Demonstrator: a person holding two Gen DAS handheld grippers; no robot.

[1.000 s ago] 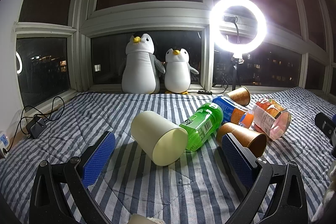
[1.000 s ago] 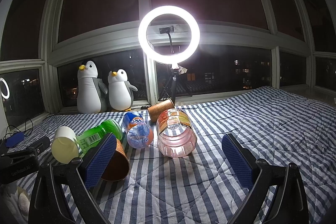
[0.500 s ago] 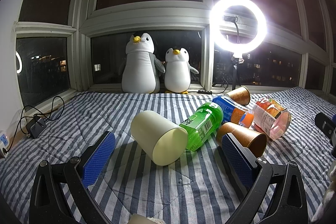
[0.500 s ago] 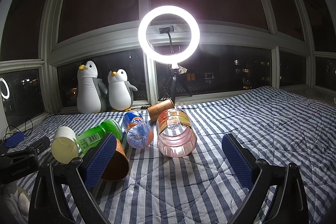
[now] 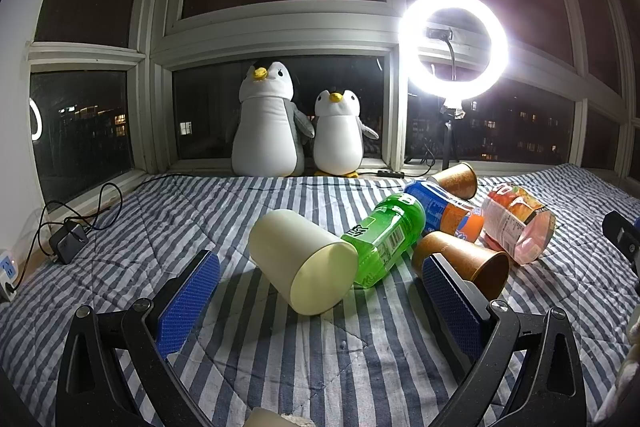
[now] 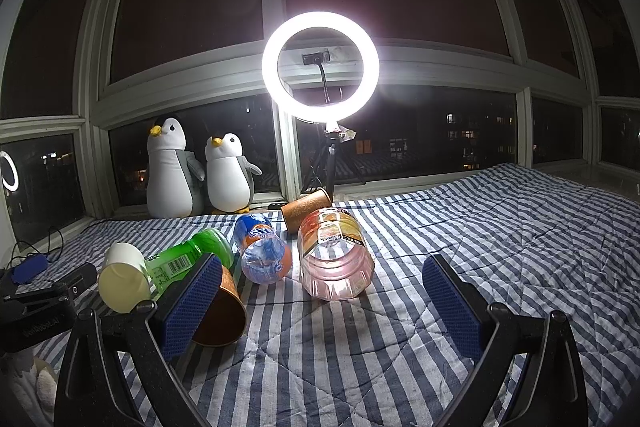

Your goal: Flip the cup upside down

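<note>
Jaws of left gripper (image 5: pixel 320 299) and right gripper (image 6: pixel 320 307) gape, holding nothing; cream cup (image 5: pixel 302 261) lies sideways touching green bottle (image 5: pixel 384 239), bare striped quilt (image 5: pixel 120 227) leftward.

brown cup (image 6: pixel 224 311): near side hidden behind left pad of right hand-held gripper (image 6: pixel 320 303)
cream cup (image 5: pixel 304 261): mouth faces away, inside not visible
green bottle (image 5: pixel 382 237): label text too small to read
pale object (image 5: pixel 266 419): cut off by bottom edge, can't tell what it is
</note>
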